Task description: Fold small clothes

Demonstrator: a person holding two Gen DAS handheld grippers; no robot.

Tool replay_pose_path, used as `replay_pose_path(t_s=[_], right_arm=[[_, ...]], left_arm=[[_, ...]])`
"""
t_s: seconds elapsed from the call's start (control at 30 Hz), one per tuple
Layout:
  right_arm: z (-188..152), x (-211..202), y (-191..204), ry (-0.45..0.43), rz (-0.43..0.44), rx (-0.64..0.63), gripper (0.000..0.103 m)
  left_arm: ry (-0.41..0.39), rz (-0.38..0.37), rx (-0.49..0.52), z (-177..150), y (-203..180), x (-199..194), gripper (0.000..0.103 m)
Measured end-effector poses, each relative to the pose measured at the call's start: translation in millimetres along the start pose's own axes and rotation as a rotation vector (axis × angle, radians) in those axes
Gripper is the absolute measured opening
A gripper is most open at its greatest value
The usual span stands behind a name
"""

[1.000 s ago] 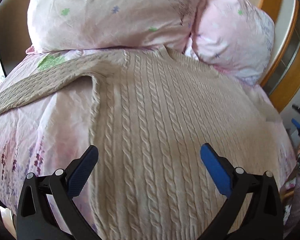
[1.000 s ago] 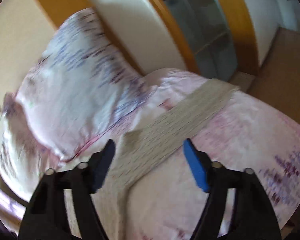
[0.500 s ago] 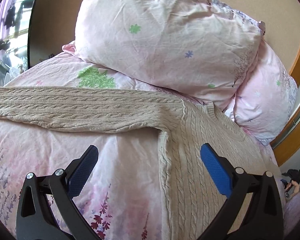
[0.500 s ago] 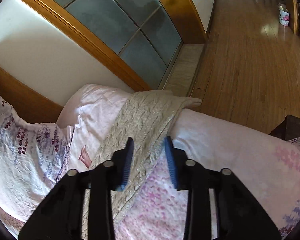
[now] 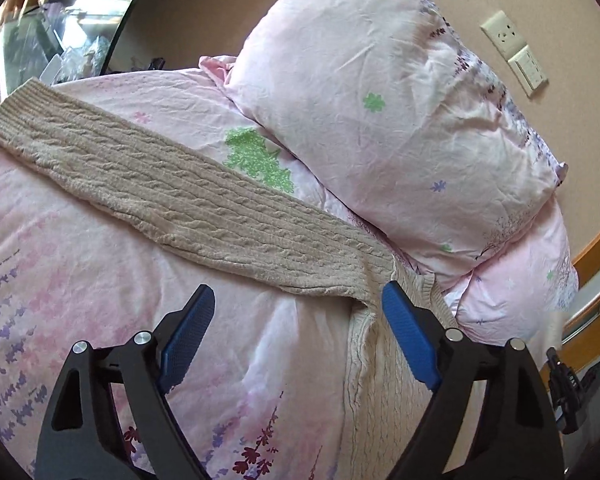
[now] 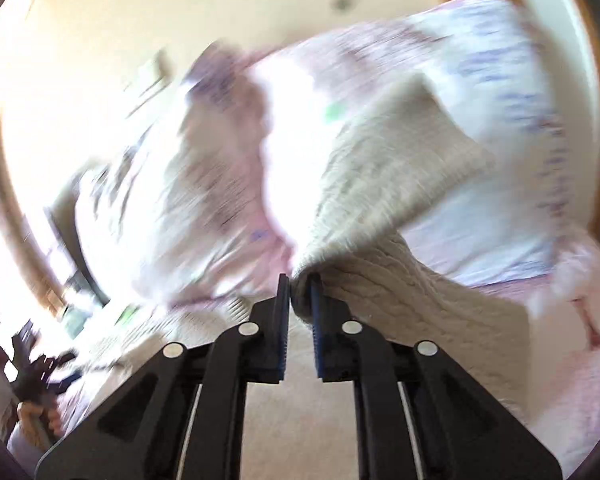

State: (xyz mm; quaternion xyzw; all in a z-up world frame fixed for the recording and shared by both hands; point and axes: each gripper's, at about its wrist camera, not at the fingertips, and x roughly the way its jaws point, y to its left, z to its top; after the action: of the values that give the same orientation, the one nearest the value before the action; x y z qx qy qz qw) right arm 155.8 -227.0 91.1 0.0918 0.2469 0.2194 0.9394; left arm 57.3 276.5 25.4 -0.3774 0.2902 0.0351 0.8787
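**Right sleeve pinched and lifted, left sleeve still flat**

Bedroom scene: pink floral duvet (image 5: 80,264) covered the bed, two matching pillows (image 5: 388,112) stacked at the head, wall socket and switch (image 5: 516,54) on the beige wall behind. Beige cable-knit sweater (image 5: 364,380) lay spread on the duvet, neckline close to the pillows.

Left wrist view: left gripper (image 5: 296,336) hovered above the armpit area with its blue pads spread wide, gripping nothing. Left sleeve (image 5: 172,192) lay stretched out flat across the duvet, ribbed cuff (image 5: 12,120) at the far end, no fold in it.

Right wrist view was heavily motion-blurred. Right gripper (image 6: 298,316) had its pads pressed nearly together on a bunch of the knit, and the other sleeve (image 6: 384,168) rose from the pinch up off the bed, with the cuff end hanging free in the air. More knit draped down to the right of the pinch. Exact grip point on the sleeve couldn't be told through the blur.

Progress judgement: early stage. Sweater looked laid out and smoothed, first sleeve fold appeared under way on the right side but not landed. Remaining, as far as visible: lay that sleeve across the body, fold in the left sleeve, then fold the body. Hem end of the sweater was out of frame, so its state unknown.
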Motion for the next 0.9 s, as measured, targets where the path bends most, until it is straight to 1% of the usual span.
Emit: replay_pose_path(t_s=[0.03,0.07,0.1,0.13,0.17,0.2,0.23,0.3,0.33,0.37,0.4,0.47,0.5,0.6,0.63,0.7,0.73,0.77,0.8,0.83,0.87,0.9], right_arm=[[-11.2,19.8,25.2,0.077,0.071,-0.030,0.026],[-21.9,31.2,44.7,0.121,0.125,-0.048,0.032],[-29.8,34.8,57.3,0.128,0.157,-0.057,0.035],[-33.9,31.9,62.5,0.113,0.166,-0.057,0.040],[-35.3,28.4,62.6,0.087,0.158,-0.051,0.051],[-35.7,22.5,59.4,0.057,0.134,-0.043,0.059],[-35.7,17.0,53.3,0.036,0.108,-0.034,0.060],[-33.8,5.9,35.5,0.023,0.070,-0.004,0.061],[-27.7,1.2,25.8,0.024,0.049,0.014,0.062],[-28.8,-2.8,17.7,0.024,0.028,0.030,0.063],[-30.6,-5.6,10.4,0.022,0.008,0.046,0.063],[-32.3,-24.5,-3.4,0.020,-0.020,0.074,0.064],[-33.3,-27.4,-9.2,0.019,-0.028,0.086,0.065],[-37.0,-34.1,-19.2,0.015,-0.046,0.106,0.066],[-38.8,-35.5,-21.5,0.013,-0.047,0.105,0.066],[-41.6,-40.1,-21.9,0.009,-0.041,0.097,0.067],[-43.1,-42.1,-22.0,0.007,-0.038,0.092,0.068],[-44.5,-44.6,-22.3,0.004,-0.036,0.085,0.068],[-46.3,-47.2,-23.1,-0.001,-0.037,0.078,0.068],[-48.1,-50.5,-24.4,-0.008,-0.042,0.072,0.069],[-49.7,-54.0,-26.3,-0.015,-0.049,0.066,0.069],[-51.1,-57.8,-28.7,-0.023,-0.058,0.062,0.069]], left_arm=[[-0.005,0.004,-0.010,0.4,3.6,-2.6,0.080],[-0.012,0.011,-0.015,1.8,7.2,-5.9,0.079],[-0.023,0.018,-0.021,3.7,11.7,-10.3,0.078],[-0.034,0.027,-0.026,6.1,16.3,-14.4,0.078],[-0.043,0.044,-0.034,9.4,21.9,-17.9,0.077],[-0.053,0.060,-0.051,13.5,29.2,-21.2,0.076],[-0.061,0.064,-0.076,17.8,37.4,-23.3,0.074],[-0.059,0.083,-0.146,26.9,54.9,-23.5,0.071],[-0.053,0.083,-0.191,30.8,64.2,-22.1,0.070],[-0.047,0.079,-0.238,34.1,73.7,-20.8,0.066],[-0.044,0.074,-0.288,36.6,82.8,-19.5,0.064],[-0.047,0.079,-0.386,40.8,101.3,-17.8,0.062],[-0.055,0.084,-0.424,42.2,109.0,-18.0,0.055],[-0.089,0.088,-0.533,46.7,127.7,-21.1,0.045],[-0.105,0.094,-0.567,48.3,133.0,-21.6,0.043],[-0.135,0.107,-0.614,52.1,143.6,-22.3,0.033],[-0.144,0.115,-0.623,54.7,147.4,-21.4,0.031],[-0.150,0.132,-0.607,59.0,148.9,-19.7,0.025],[-0.143,0.170,-0.577,64.5,147.4,-17.3,0.012],[-0.132,0.207,-0.530,70.0,141.2,-14.3,0.008],[-0.135,0.214,-0.487,73.8,130.6,-13.8,0.008],[-0.145,0.201,-0.432,77.6,113.5,-14.5,0.008]])
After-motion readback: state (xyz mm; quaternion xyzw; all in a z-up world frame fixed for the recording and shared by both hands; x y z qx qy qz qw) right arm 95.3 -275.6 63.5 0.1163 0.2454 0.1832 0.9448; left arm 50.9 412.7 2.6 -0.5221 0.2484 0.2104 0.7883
